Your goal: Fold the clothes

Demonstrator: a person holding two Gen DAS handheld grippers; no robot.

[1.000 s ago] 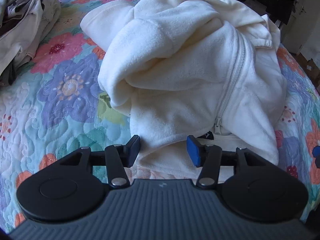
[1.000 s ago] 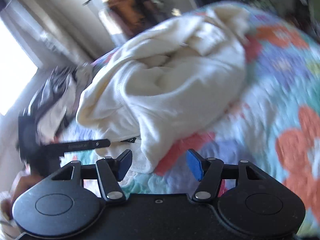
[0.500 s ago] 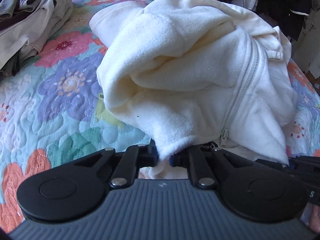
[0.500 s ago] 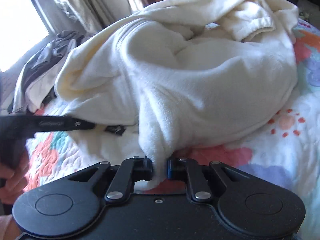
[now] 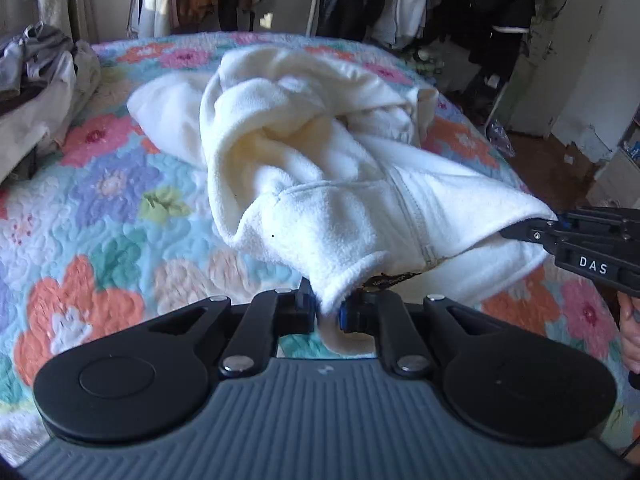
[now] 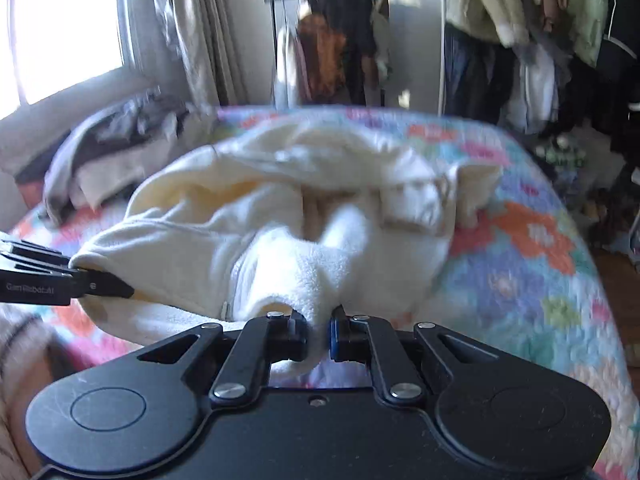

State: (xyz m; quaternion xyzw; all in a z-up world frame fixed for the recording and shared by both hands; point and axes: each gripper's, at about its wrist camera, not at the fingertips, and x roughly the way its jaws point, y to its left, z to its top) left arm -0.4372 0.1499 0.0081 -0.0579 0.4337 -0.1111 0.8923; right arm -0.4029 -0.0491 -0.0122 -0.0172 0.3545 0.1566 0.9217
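Left to right across the bed. Left edge of the bed: a heap of grey and beige clothes (image 5: 36, 92), untouched, well apart from the work. Left-centre: my left tool (image 5: 327, 312), which a second ago stood wide just short of the garment, is now clamped narrow on a hemmed corner of the cream fleece jacket (image 5: 320, 176); a tongue of fleece pokes out below the pads. Centre: the jacket, earlier slumped in a mound on the floral quilt (image 5: 100, 208), is now drawn up at its near edge, the zipper (image 5: 416, 220) running diagonally between my two holds, while the bulk behind remains bunched and rests on the middle of the bed. Right: my right tool (image 6: 319, 334), likewise wide a second ago, is now pinched shut on a second fold of the same near edge; from the left wrist view it enters at the bed's right edge (image 5: 560, 226).

Meaning, as I judge it: both holds are made and the lift has begun, so the jacket can next be shaken open and laid flat. Folding proper has not started.
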